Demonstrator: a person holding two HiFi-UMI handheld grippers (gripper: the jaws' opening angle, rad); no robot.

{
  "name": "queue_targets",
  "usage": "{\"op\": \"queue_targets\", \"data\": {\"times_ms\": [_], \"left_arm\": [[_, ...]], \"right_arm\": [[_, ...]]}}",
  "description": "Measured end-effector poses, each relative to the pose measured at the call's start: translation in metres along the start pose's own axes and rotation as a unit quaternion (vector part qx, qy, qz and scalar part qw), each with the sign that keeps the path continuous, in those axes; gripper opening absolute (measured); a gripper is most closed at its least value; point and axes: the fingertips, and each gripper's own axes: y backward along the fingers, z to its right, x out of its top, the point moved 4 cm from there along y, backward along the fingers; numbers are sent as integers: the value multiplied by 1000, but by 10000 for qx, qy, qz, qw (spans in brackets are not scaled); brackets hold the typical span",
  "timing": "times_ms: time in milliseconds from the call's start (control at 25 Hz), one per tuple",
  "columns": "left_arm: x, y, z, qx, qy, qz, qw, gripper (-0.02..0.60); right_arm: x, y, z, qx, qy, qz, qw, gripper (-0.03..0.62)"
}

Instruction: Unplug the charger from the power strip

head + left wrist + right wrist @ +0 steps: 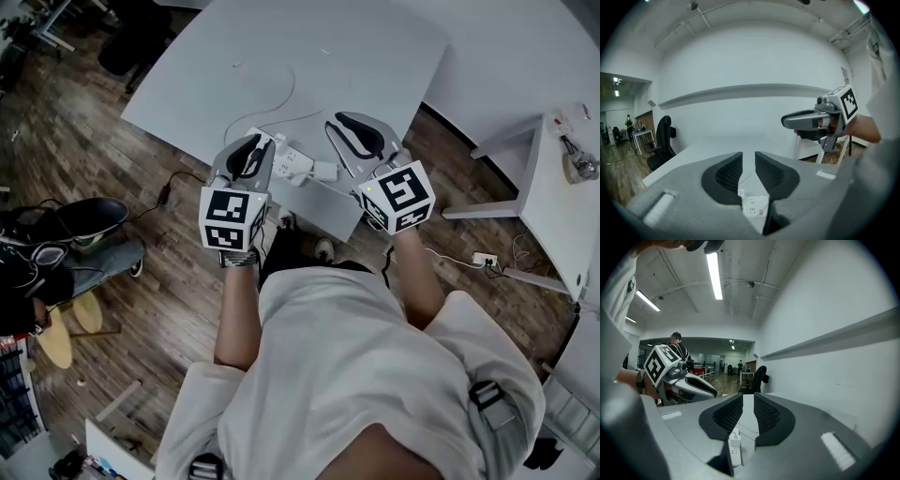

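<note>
A white power strip [291, 165] lies near the front edge of the white table [309, 56], with a white charger [324, 172] plugged in at its right end. My left gripper [251, 152] hovers just over the strip's left end, and my right gripper [360, 137] hangs to the right of the charger. In the left gripper view the strip [753, 206] shows low between the jaws of the left gripper [749, 161], which stand a little apart with nothing between them. The right gripper view shows the charger [735, 446] below the right gripper [748, 404], also slightly apart and holding nothing.
A thin white cable [277, 105] curls across the table behind the strip. A black chair [70, 220] stands on the wooden floor at left. A white side table [555, 202] and a floor socket [485, 259] are at right.
</note>
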Motion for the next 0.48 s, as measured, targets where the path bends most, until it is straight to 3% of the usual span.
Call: {"op": "queue_targets", "data": {"times_ms": [480], "left_arm": [[-72, -64, -38, -301, 372, -860, 9951, 121]], "right_arm": [[-95, -72, 3, 478, -347, -1173, 9913, 111]]}}
